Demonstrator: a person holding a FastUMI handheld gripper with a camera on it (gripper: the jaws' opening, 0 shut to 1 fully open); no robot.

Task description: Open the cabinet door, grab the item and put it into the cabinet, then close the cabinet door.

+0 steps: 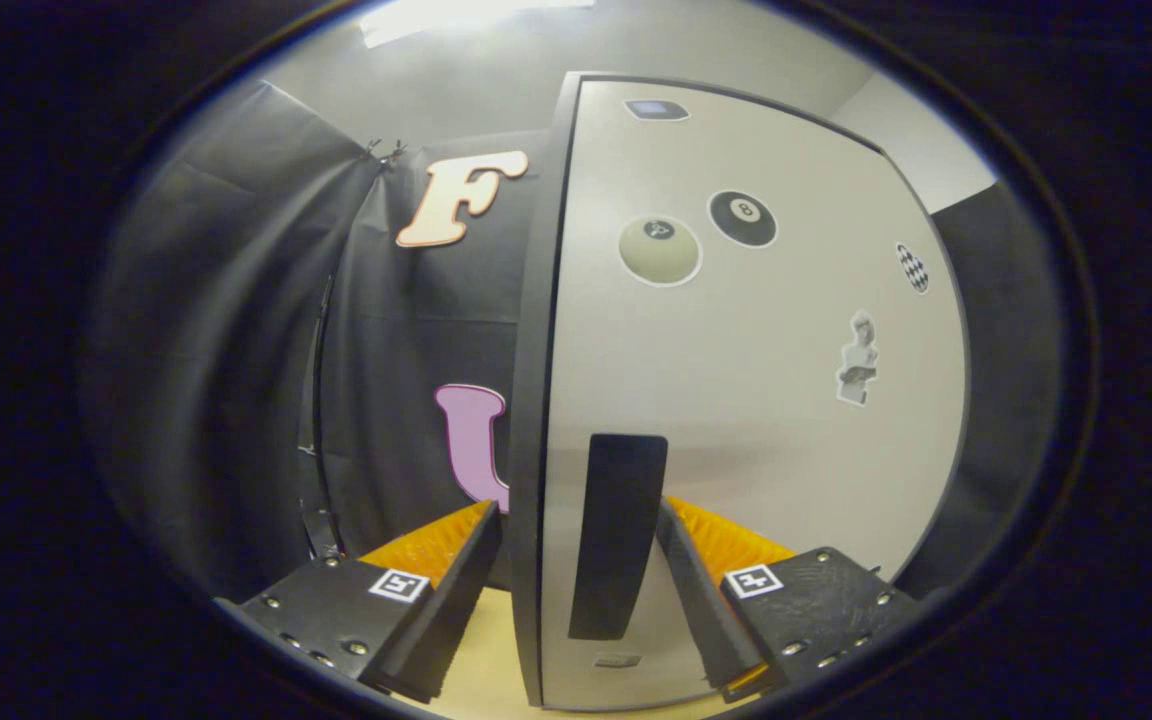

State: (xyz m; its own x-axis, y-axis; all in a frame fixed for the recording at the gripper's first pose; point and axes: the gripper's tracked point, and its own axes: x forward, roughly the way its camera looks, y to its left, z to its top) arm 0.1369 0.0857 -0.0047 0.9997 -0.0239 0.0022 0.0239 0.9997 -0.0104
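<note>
A pale wooden table (481, 670) shows beneath the cabinet (736, 400), which stands directly on it.

Your one camera rides on the tongs (576, 560) and looks forward along the two fingers (436, 590), which rise from the bottom of its view. It sits very close to the cabinet door (756, 400), facing the door's left edge almost head-on, so the pale panel swells across the middle and right of your sight. The dark handle (618, 535) stands just ahead, between the spread fingers. The fisheye bends the door's edges into curves. To the left you look past the door to the black cloth wall (236, 350); below, a strip of pale worktop (481, 670) shows.
</note>
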